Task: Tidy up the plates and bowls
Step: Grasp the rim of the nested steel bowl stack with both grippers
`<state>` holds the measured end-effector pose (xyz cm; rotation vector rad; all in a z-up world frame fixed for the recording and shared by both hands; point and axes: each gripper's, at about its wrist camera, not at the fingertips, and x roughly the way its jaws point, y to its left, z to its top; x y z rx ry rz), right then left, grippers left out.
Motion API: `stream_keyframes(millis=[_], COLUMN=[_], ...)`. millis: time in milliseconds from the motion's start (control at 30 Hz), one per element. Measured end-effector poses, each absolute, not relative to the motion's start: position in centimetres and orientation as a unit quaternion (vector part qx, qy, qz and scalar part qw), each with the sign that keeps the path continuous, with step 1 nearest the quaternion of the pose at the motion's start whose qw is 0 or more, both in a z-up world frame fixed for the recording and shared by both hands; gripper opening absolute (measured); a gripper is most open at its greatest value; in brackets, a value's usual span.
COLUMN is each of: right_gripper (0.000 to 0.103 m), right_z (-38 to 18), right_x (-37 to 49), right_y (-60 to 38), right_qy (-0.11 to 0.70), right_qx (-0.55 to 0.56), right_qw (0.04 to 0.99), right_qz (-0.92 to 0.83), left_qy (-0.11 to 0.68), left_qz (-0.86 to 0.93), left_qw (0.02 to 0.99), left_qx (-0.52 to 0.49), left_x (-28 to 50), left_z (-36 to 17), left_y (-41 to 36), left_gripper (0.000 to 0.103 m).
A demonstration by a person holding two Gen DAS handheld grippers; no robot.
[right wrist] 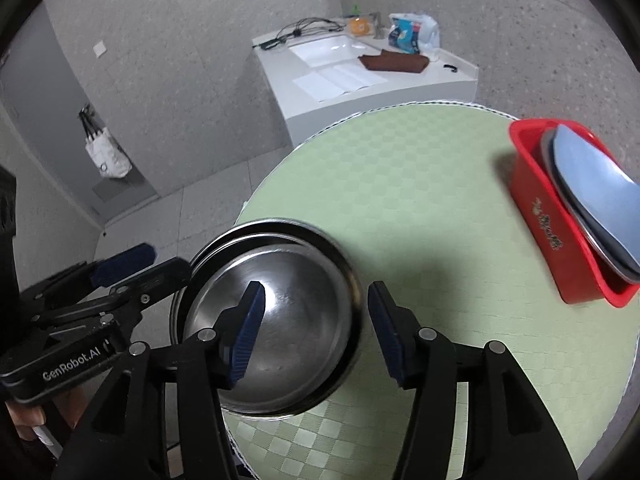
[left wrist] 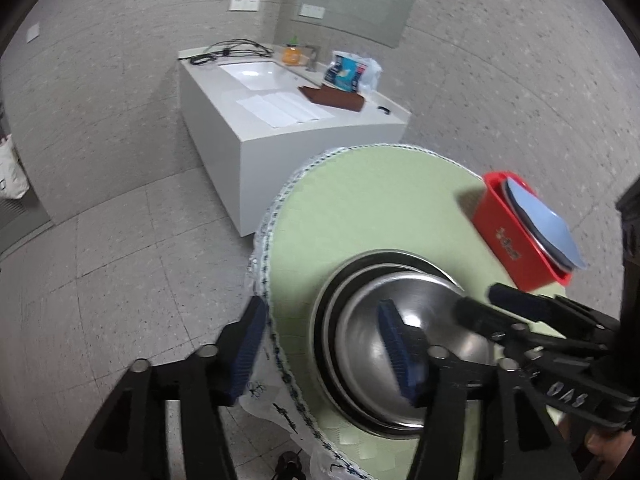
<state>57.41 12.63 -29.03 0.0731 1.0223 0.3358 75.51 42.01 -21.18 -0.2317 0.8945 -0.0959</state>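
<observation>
Several steel bowls [left wrist: 432, 300] [right wrist: 304, 320] sit nested at the near left edge of a round green table [left wrist: 360, 208] [right wrist: 400, 180]. My left gripper [left wrist: 322, 320] [right wrist: 168, 260] is open astride their left rim, one finger inside the top bowl and the other outside, past the table's edge. My right gripper [right wrist: 316, 292] [left wrist: 478, 300] is open astride the right rim, its left finger over the bowl's hollow and its right finger outside. No pad presses on the metal. A red bin [left wrist: 508, 240] [right wrist: 560, 240] at the far right holds blue plates [left wrist: 540, 228] [right wrist: 592, 184] leaning on edge.
A white sink counter [left wrist: 280, 128] [right wrist: 360, 76] with papers, a brown cloth and packets stands behind the table. A white bag [right wrist: 106, 156] hangs on the left wall. Grey tiled floor lies left of the table. A person's hand [right wrist: 24, 420] holds the left gripper.
</observation>
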Motion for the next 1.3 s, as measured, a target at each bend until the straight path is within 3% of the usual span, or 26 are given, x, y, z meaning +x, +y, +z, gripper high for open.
stream_keyframes(millis=[133, 233, 533, 900, 967, 1033, 1100, 1300], right_gripper=[0.064, 0.065, 0.065, 0.063, 0.061, 0.043, 0.041, 0.037], right_z=[-28.9, -29.5, -33.8, -36.1, -36.2, -36.2, -35.8, -35.9], right_x=[57.3, 57.6, 58.4, 59.4, 59.6, 59.8, 59.7, 59.6], right_y=[10.8, 9.5, 9.8, 10.8, 10.7, 10.9, 11.4, 11.0], right_qy=[0.482, 0.493, 0.557, 0.573, 0.570, 0.567, 0.561, 0.559], right_qx=[0.062, 0.095, 0.143, 0.140, 0.143, 0.147, 0.140, 0.147], right_qw=[0.862, 0.853, 0.801, 0.787, 0.787, 0.785, 0.788, 0.786], right_qz=[0.141, 0.139, 0.168, 0.179, 0.186, 0.199, 0.210, 0.221], left_qy=[0.432, 0.439, 0.466, 0.476, 0.480, 0.485, 0.491, 0.486], left_qz=[-0.033, -0.033, -0.047, -0.047, -0.044, -0.049, -0.061, -0.047], left_qw=[0.894, 0.889, 0.875, 0.870, 0.869, 0.866, 0.862, 0.866], left_qx=[-0.119, -0.126, -0.120, -0.118, -0.116, -0.115, -0.111, -0.104], left_x=[75.1, 75.2, 76.9, 78.4, 78.4, 78.6, 78.6, 78.6], left_z=[-21.8, -22.5, -24.7, -25.9, -26.1, -26.4, -26.6, -26.1], left_y=[42.2, 42.1, 41.0, 40.3, 40.2, 39.8, 39.1, 38.5], left_gripper=[0.073, 0.075, 0.074, 0.071, 0.067, 0.053, 0.041, 0.039])
